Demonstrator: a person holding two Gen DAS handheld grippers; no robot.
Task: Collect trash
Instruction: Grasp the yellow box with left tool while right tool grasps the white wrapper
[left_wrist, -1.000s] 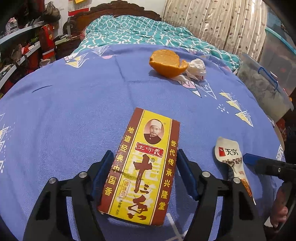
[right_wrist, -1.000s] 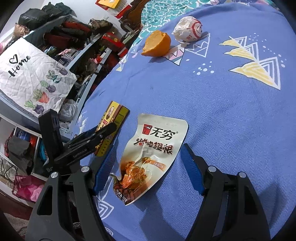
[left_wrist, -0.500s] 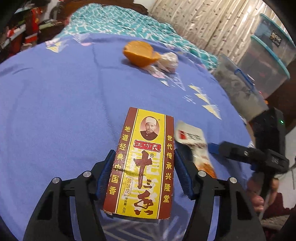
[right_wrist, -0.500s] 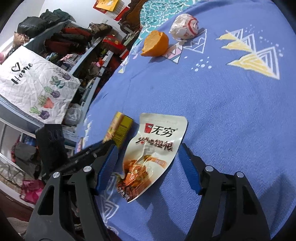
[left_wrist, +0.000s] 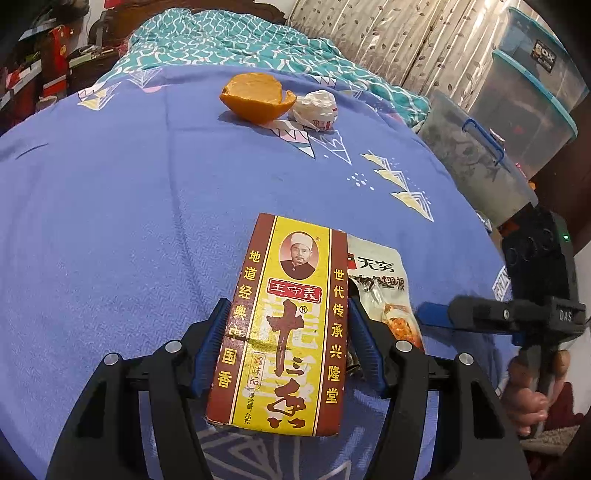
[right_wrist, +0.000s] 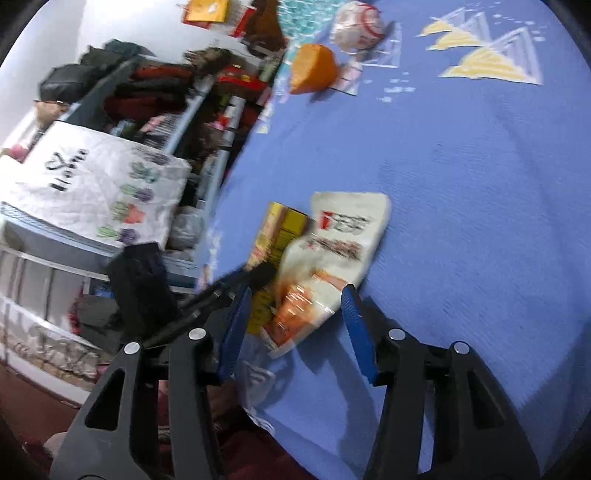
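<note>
My left gripper (left_wrist: 286, 341) is shut on a brown-and-yellow spice box (left_wrist: 284, 325) and holds it over the blue bedspread. The box also shows in the right wrist view (right_wrist: 275, 240). My right gripper (right_wrist: 295, 321) is shut on a white snack wrapper (right_wrist: 328, 258), pinching its lower orange end; the wrapper shows beside the box in the left wrist view (left_wrist: 384, 291). An orange peel (left_wrist: 255, 98) and a crumpled white paper ball (left_wrist: 317, 109) lie further back on the bed, also in the right wrist view, peel (right_wrist: 314, 68) and ball (right_wrist: 356, 26).
The blue bedspread (left_wrist: 129, 206) covers the bed, with a teal quilt (left_wrist: 236, 40) behind. Clear storage bins (left_wrist: 517, 99) stand at the right. Cluttered shelves (right_wrist: 155, 92) and a white printed cloth (right_wrist: 96, 188) are at the bed's left side.
My right gripper has closed on the snack wrapper and lifted its end. My left gripper has carried the spice box toward the wrapper, so the two lie side by side.
</note>
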